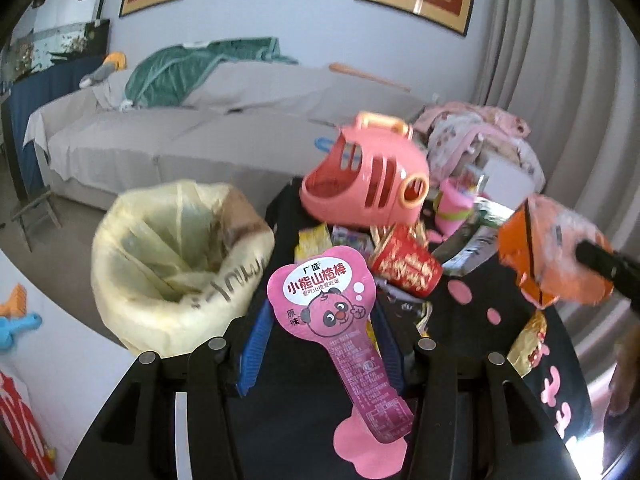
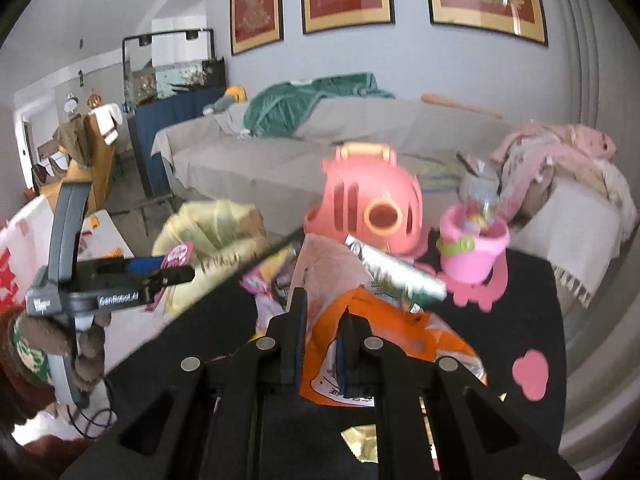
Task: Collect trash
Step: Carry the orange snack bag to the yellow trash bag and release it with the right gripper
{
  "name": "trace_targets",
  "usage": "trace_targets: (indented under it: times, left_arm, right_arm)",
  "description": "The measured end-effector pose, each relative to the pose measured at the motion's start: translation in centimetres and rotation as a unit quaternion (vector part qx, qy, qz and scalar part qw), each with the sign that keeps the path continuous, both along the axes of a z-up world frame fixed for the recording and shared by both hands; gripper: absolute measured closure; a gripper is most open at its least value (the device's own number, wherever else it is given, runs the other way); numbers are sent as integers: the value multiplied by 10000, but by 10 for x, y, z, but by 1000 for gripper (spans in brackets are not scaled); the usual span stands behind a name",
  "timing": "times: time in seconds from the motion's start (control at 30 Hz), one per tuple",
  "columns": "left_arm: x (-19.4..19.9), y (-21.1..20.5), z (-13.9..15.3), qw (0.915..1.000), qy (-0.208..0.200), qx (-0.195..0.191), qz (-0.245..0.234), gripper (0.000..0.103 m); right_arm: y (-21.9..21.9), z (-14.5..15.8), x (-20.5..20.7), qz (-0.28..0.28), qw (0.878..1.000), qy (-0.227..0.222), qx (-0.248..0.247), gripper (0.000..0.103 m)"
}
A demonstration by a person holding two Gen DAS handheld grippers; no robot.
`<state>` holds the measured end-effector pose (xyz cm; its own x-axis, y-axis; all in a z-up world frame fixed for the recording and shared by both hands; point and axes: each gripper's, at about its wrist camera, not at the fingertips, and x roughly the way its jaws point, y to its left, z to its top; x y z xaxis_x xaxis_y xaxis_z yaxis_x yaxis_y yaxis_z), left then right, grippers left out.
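Both hands are loaded right now, which is where this could get messy. The left tongs [image 1: 320,344] are closed on a pink bear-shaped snack wrapper [image 1: 326,320], pinched around its narrow stem with the big head flopping up above the blue pads — a flat, slick wrapper held that way could easily slide out or peel sideways before it gets to the bin. The right tongs [image 2: 322,328] are clamped on an orange snack bag [image 2: 384,332], with only an edge of it between the fingers and the rest hanging out to the right, so it looks like a thin grip too. The yellow-lined trash bin [image 1: 176,264] sits just off the left edge of the black bench [image 1: 472,296], close to the left tongs but farther from the right one. My worry is the right side: to reach the bin it'd have to cross over the pile, and the dangling bag could sweep the red cup [image 1: 406,264], the silver wrapper [image 2: 394,270] or even nudge the pink toy basket [image 1: 368,176] — which isn't trash. The liner's mouth also looks saggy, so a floaty wrapper could land on the rim and slip to the floor.
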<state>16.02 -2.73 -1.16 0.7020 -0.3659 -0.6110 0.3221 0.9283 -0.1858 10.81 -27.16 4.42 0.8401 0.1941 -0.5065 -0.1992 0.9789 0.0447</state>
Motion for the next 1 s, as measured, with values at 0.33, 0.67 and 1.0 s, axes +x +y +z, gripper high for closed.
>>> trace_targets:
  times: [0.33,0.67,1.0]
  left_arm:
    - [-12,23,32,9990,-389,-180,127,52]
    - [-6,23,8,9995,-195,-173,155,52]
    - [46,61,27,9943,-483,213,925,52]
  right_arm:
    - [-14,74,4,168,9956,-388,833,92]
    - [-13,12,21,-169,9988,365,285,92]
    - [33,53,53,554,9968,-422,401,92]
